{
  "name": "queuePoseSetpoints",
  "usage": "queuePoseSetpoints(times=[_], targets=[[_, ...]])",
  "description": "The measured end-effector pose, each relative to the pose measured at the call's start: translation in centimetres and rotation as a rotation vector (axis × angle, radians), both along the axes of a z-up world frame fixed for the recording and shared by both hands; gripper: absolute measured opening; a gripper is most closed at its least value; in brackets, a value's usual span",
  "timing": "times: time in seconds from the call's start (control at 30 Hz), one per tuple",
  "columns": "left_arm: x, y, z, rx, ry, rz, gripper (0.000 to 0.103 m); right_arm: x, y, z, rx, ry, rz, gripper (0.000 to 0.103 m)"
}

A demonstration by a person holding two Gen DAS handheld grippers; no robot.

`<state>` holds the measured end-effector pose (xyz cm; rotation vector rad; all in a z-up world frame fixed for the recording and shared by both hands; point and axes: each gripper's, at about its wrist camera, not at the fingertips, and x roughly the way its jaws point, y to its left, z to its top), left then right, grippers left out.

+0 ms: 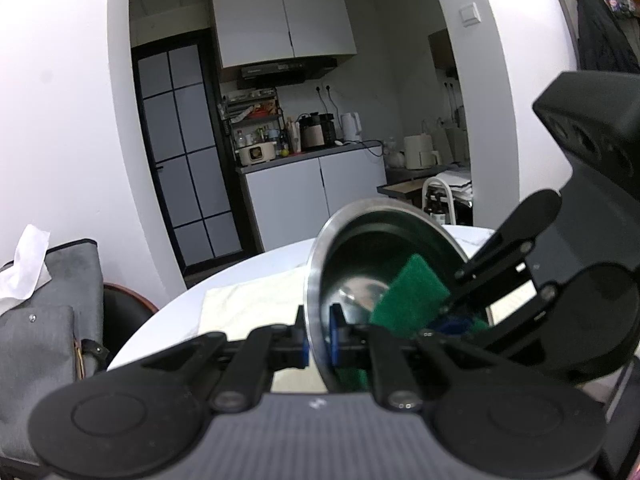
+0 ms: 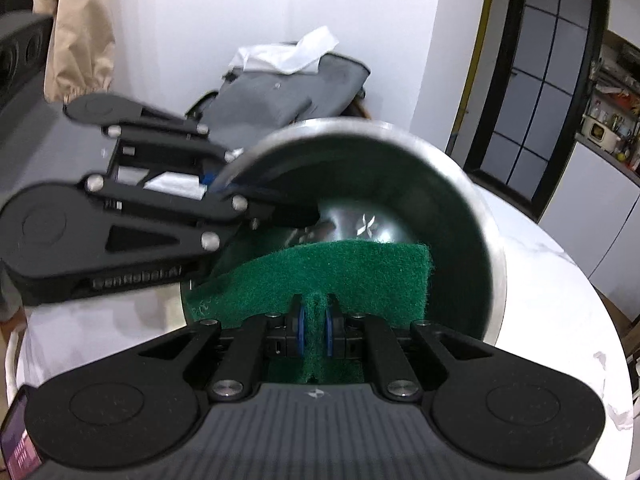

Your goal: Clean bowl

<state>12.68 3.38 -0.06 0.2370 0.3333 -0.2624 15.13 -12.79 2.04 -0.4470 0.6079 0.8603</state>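
Observation:
A steel bowl [image 1: 360, 240] is held tilted on its side above a round white table [image 1: 180, 308]. My left gripper [image 1: 318, 336] is shut on the bowl's rim, one pad inside and one outside. My right gripper [image 2: 316, 328] is shut on a green scouring pad [image 2: 360, 276] and presses it against the inside of the bowl [image 2: 460, 184]. In the left wrist view the scouring pad [image 1: 412, 292] and the right gripper [image 1: 452, 320] reach into the bowl from the right. In the right wrist view the left gripper [image 2: 224, 188] grips the rim from the left.
A grey bag [image 1: 44, 320] with white tissue [image 1: 24, 268] on top stands left of the table, also in the right wrist view [image 2: 288, 88]. A kitchen counter [image 1: 312, 156] with appliances lies beyond a doorway. A phone [image 2: 16, 440] lies at the lower left.

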Motion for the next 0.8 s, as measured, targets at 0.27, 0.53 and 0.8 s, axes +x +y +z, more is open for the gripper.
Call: queuePoseSetpoints(times=[0.27,0.53,0.8], targets=[[-0.5,-0.8,0.1,0.014,-0.007,0.004,0.010,0.8,-0.3,0.2,-0.058,-0.015,-0.119,0.009],[-0.5,-0.7,0.1,0.016,-0.013,0.005,0.011,0.8,-0.2,1.2,-0.004,-0.154,-0.181,0.010],[-0.6,-1.0,0.3,0.018,-0.025,-0.006,0.011,0.7,1.2,2.1,0.063,-0.246,-0.132,0.010]])
